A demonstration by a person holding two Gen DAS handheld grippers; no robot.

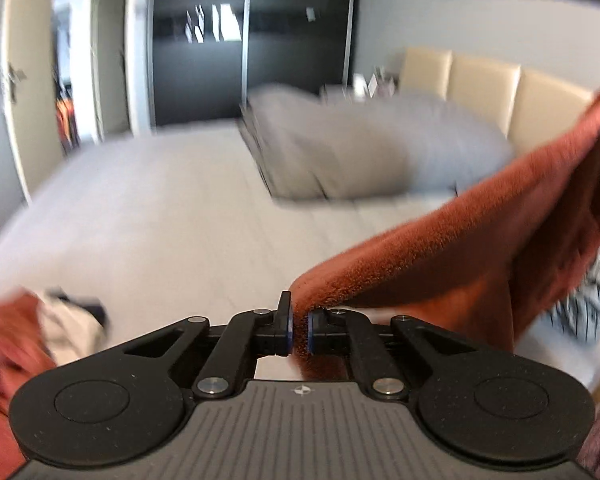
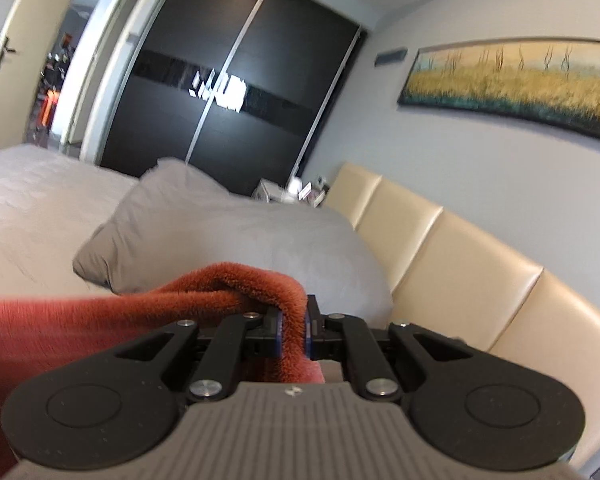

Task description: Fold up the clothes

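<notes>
Above the grey bed (image 1: 160,216), the left gripper (image 1: 299,330) is clamped on a corner of the rust-red fleece garment (image 1: 480,248), whose edge rises rightward, clear of the bed. Only the left wrist view shows the crumpled clothes (image 1: 40,328) left of that gripper and a striped cloth (image 1: 588,304) under the fleece. Only the right wrist view shows the right gripper (image 2: 293,336) pinching a bunched fold of fleece before the grey pillow (image 2: 236,240), with the whole painting (image 2: 512,80) above the cream headboard (image 2: 440,248).
</notes>
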